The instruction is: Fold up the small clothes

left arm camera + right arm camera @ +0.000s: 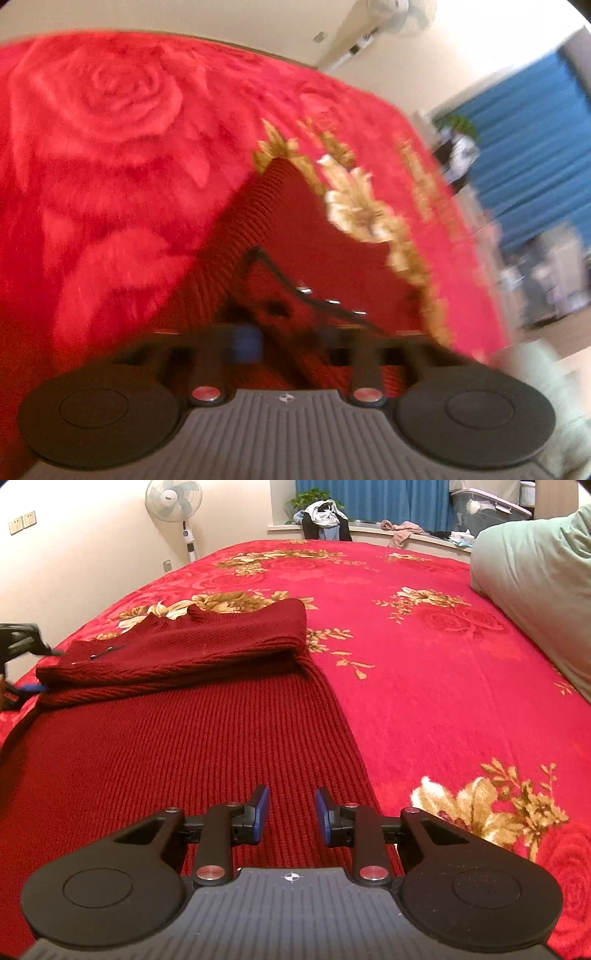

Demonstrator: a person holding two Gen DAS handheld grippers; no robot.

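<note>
Left gripper [284, 343] — fingers clamped on the red sweater's [177, 738] folded edge; right gripper [291, 816] — fingers apart, empty, above the sweater.

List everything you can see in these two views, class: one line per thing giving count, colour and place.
sweater: one, dark red knit, partly folded on the bed
blanket: one, red with gold flowers, covering the bed
pillow: one, pale green, far right of the bed
fan: one, white, by the wall
curtain: one, blue, at the window
plant: one, green, on the sill
left tool: one, black, at the sweater's left edge
right tool: one, black with blue pads, open above the sweater
</note>
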